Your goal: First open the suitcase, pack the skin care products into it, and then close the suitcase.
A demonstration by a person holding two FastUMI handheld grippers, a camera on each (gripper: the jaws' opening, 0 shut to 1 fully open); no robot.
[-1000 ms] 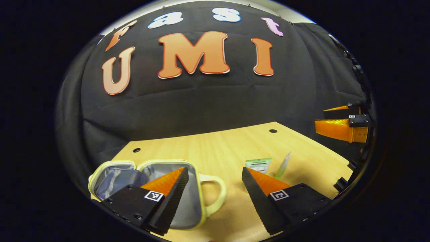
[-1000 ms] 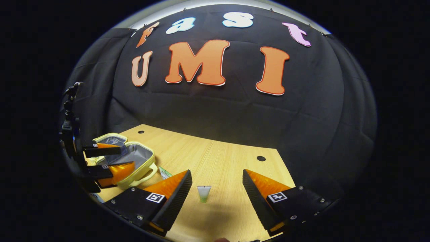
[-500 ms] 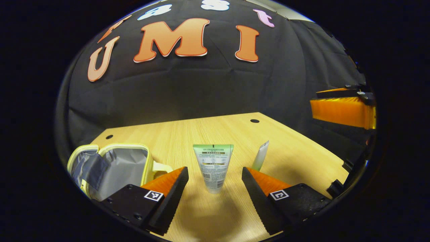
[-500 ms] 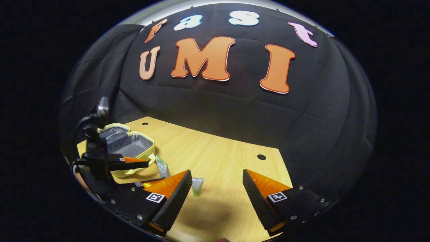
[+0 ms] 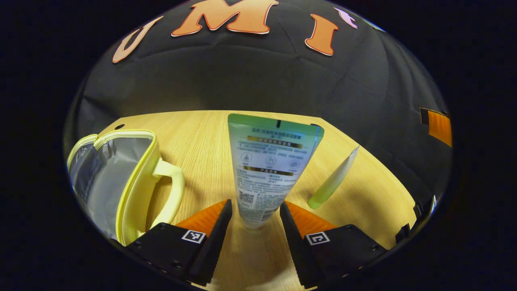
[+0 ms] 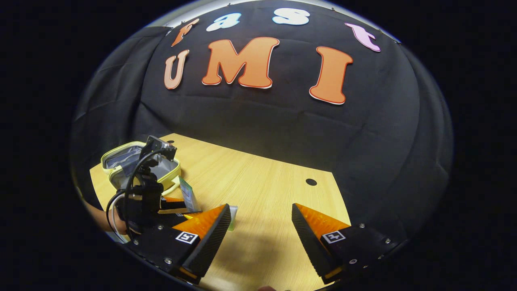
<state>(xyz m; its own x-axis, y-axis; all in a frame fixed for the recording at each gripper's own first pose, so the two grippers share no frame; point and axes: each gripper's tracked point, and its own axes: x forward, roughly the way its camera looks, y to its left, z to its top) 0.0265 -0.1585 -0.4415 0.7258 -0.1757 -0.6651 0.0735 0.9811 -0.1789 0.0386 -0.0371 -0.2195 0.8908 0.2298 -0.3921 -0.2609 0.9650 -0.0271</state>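
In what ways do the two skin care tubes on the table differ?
The big tube is wide and covered in printed text; the slim tube is narrow and plain. The big tube stands between the left gripper fingers; the slim tube stands apart, ungripped. Both stand cap-down on the table.

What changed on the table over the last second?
The left tool swung from over the open case to the big tube, came in close and narrowed its fingers around the tube's base; whether they press it is unclear. The right tool stayed open and hovering; the case and small tube did not move.
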